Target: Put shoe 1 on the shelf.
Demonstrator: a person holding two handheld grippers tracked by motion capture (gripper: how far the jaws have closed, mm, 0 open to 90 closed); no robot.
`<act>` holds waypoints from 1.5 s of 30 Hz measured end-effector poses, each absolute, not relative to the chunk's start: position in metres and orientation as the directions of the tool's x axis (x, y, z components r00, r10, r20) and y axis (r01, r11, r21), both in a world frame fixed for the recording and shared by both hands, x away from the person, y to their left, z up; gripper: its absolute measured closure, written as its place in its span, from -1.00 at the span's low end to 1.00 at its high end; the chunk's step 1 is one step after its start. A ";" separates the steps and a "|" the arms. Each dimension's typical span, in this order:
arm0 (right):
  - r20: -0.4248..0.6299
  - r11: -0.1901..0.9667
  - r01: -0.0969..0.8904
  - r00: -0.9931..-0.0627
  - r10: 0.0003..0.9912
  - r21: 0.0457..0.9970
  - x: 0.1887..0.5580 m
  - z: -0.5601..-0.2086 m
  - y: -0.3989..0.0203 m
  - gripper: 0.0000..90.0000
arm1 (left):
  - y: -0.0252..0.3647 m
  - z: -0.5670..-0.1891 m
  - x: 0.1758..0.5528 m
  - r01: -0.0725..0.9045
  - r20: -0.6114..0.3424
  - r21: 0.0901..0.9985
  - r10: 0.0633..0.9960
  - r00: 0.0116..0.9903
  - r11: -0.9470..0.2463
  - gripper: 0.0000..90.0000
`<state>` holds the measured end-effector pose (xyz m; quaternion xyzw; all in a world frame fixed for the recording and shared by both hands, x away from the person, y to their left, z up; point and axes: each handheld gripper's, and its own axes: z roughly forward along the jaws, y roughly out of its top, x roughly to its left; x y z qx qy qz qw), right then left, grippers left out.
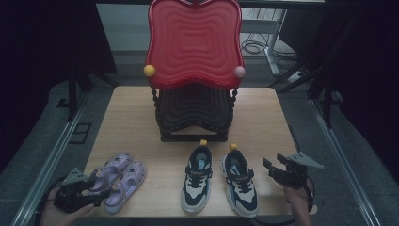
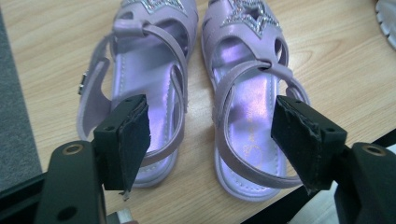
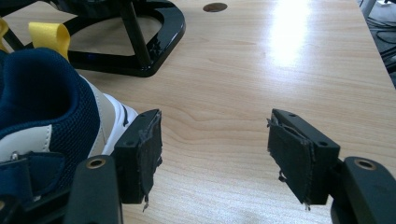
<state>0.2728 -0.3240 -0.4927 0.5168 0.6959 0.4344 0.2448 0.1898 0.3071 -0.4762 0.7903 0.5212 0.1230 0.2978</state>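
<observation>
A pair of lilac sandals (image 1: pixel 121 179) with glittery stars lies at the table's front left, heels toward me. My left gripper (image 1: pixel 95 189) hovers at their heel ends and is open. In the left gripper view the left gripper (image 2: pixel 217 133) spreads its jaws wide, one over each sandal (image 2: pixel 243 116), with no pad pressing on either. A pair of navy, white and beige sneakers (image 1: pixel 219 181) with yellow heel loops stands at the front centre. My right gripper (image 1: pixel 274 168) is open over bare wood just right of them. The right gripper (image 3: pixel 215 154) has nothing between its pads, and the nearer sneaker (image 3: pixel 42 112) is at its left.
A black tiered shoe rack (image 1: pixel 194 115) with a red wavy top shelf (image 1: pixel 194 42) stands at the table's (image 1: pixel 131 117) back centre; its black base (image 3: pixel 140 37) lies ahead of the right gripper. The table's front edge runs close under both hands. Dark floor and metal frames surround the table.
</observation>
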 end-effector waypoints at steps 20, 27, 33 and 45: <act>0.109 0.092 0.512 -0.349 0.931 0.854 0.273 -0.495 -0.322 -0.22 | 0.288 -0.495 0.223 0.776 -0.073 0.529 0.893 0.444 -0.343 -0.05; 0.110 0.094 0.516 -0.351 0.930 0.851 0.274 -0.497 -0.322 -0.22 | 0.284 -0.496 0.229 0.783 -0.071 0.521 0.897 0.436 -0.339 0.36; 0.110 0.092 0.514 -0.350 0.930 0.853 0.273 -0.495 -0.322 -0.22 | 0.285 -0.496 0.229 0.785 -0.075 0.528 0.903 0.423 -0.324 0.68; 0.109 0.089 0.509 -0.347 0.931 0.856 0.272 -0.494 -0.323 -0.22 | 0.289 -0.495 0.230 0.782 -0.106 0.561 0.913 0.393 -0.271 0.78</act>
